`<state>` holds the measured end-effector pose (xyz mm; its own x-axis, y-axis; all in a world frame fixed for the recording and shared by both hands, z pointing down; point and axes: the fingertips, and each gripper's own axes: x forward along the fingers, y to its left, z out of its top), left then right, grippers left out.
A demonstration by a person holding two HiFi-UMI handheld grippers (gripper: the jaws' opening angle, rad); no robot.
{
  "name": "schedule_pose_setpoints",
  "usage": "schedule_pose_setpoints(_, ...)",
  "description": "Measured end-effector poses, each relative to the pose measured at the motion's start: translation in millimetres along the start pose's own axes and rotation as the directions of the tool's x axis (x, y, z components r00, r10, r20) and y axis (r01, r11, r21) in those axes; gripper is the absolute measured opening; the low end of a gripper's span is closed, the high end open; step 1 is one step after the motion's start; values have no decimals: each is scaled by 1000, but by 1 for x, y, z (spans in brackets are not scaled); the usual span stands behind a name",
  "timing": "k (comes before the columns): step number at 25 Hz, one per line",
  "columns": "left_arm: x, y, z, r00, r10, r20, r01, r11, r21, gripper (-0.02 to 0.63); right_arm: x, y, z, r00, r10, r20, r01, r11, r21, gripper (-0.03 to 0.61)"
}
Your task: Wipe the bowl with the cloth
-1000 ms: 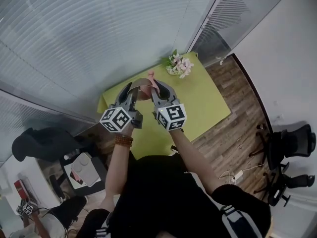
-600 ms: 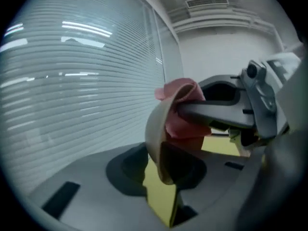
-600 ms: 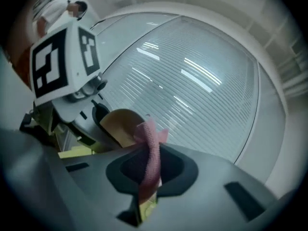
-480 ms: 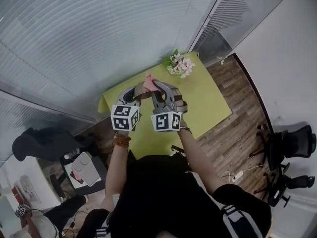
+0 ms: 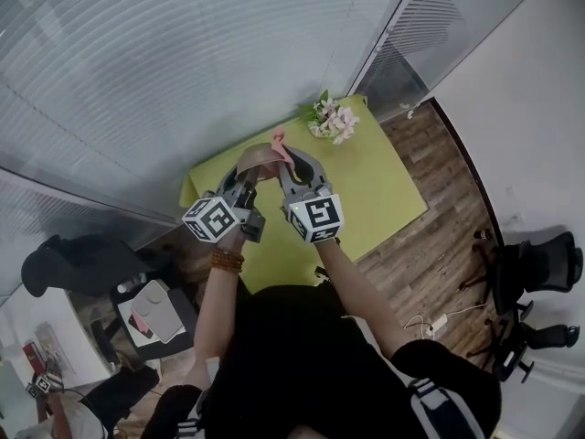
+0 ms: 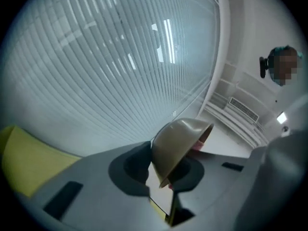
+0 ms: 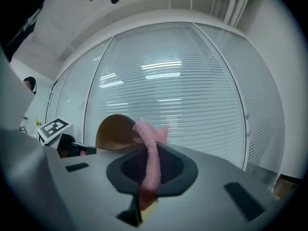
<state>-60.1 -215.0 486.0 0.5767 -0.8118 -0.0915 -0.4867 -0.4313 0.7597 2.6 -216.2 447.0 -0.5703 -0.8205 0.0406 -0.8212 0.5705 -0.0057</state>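
A tan bowl [image 5: 259, 157] is held up above the green table [image 5: 379, 190], tipped on its side. My left gripper [image 5: 245, 166] is shut on its rim; its jaws have just been closing, with the bowl's wall between them. In the left gripper view the bowl [image 6: 177, 141] stands on edge between the left gripper's [image 6: 161, 177] jaws. My right gripper [image 5: 291, 163] is shut on a pink cloth [image 5: 280, 142]. In the right gripper view the cloth [image 7: 150, 153] sticks up from the right gripper [image 7: 147, 179], its tip at the bowl's [image 7: 113, 133] mouth.
A bunch of flowers [image 5: 331, 119] lies at the table's far corner. A glass wall with blinds [image 5: 183, 71] stands just behind the table. Office chairs [image 5: 539, 263] stand on the wooden floor at the right. Another chair and clutter [image 5: 151, 305] are at the left.
The left gripper has rolled a little, and the bowl has tipped with it. The right gripper has kept the cloth at the bowl's rim, almost in place.
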Motion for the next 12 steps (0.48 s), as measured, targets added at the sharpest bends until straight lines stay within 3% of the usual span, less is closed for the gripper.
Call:
schedule_pose_setpoints(1, 0, 4, -5, 1000, -2, -18, 2, 1000, 6, 54, 1, 0, -5, 1000, 3, -19, -3, 1000, -16, 18)
schedule_pose_setpoints(3, 0, 10, -19, 994, 36, -99, -23, 991, 131, 57, 1, -1, -14, 998, -16, -67, 7, 992, -124, 18)
schedule_pose_setpoints(4, -1, 12, -24, 987, 81, -139, -47, 971, 234, 57, -1, -3, -17, 995, -34, -89, 17, 981, -191, 18)
schedule_pose_setpoints(5, -2, 15, -27, 976, 142, -167, -74, 932, 355, 71, -2, -6, -20, 993, -54, -108, 23, 965, -262, 18)
schedule_pose_setpoints(6, -3, 18, -29, 959, 212, -186, -98, 869, 485, 102, -2, -7, -21, 990, -70, -123, 25, 941, -336, 18)
schedule_pose_setpoints(7, -2, 19, -30, 938, 285, -196, -109, 783, 612, 132, -2, -6, -21, 988, -83, -130, 22, 910, -413, 18)
schedule_pose_setpoints(8, -1, 20, -31, 917, 346, -197, -111, 697, 708, 119, -1, -3, -20, 987, -94, -130, 19, 873, -487, 18)
schedule_pose_setpoints(9, 0, 20, -31, 904, 382, -191, -116, 649, 752, 100, 0, 0, -19, 986, -106, -126, 20, 838, -545, 20)
schedule_pose_setpoints(10, 1, 20, -30, 904, 385, -186, -133, 667, 733, 96, -1, 2, -17, 986, -116, -123, 24, 815, -579, 20)
schedule_pose_setpoints(12, -2, 18, -24, 931, 327, -164, -180, 801, 571, 39, -5, 3, -14, 986, -124, -114, 36, 816, -577, 21)
